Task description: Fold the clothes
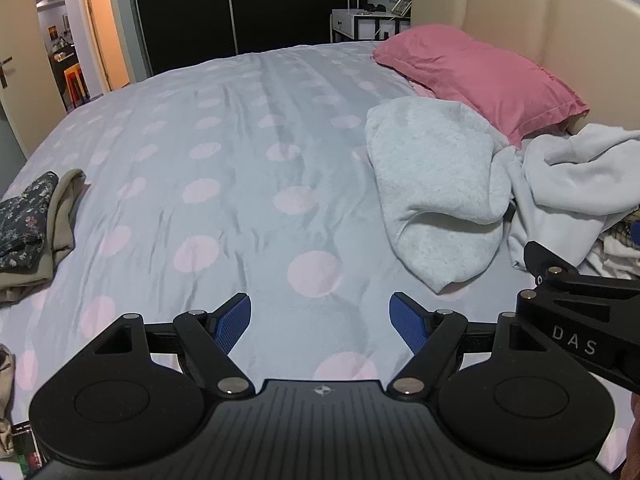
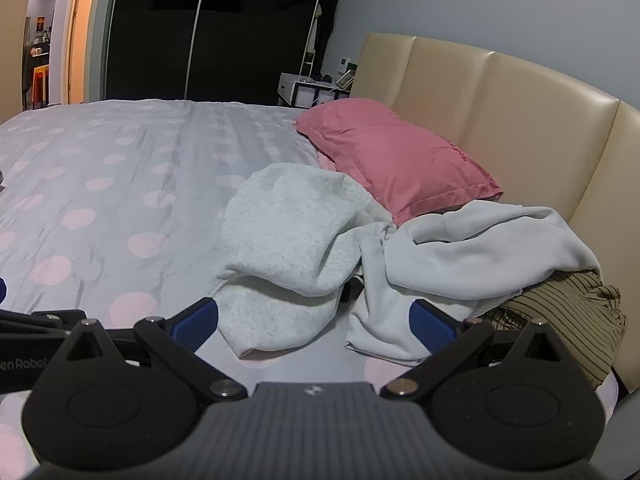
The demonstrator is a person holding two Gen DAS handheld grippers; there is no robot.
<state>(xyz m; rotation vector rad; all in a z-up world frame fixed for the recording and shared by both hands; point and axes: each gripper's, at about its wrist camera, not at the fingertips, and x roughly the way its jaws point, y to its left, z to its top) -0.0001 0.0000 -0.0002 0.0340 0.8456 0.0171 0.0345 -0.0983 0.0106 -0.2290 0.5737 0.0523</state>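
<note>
Both your grippers, left (image 1: 320, 322) and right (image 2: 314, 320), hover spread and empty. Crumpled pale sweatshirt (image 2: 288, 248) lies near the bed's (image 1: 224, 168) headboard edge, beside the pillow (image 2: 396, 156), probably awaiting folding.

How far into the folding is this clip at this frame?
Early to midway, by the look of it. Done: a floral garment lies folded on an olive one at the bed's left. In hand: nothing; the left claw and right claw are both open and empty. Left: the crumpled grey sweatshirt, a pale hoodie and a striped garment.
</note>
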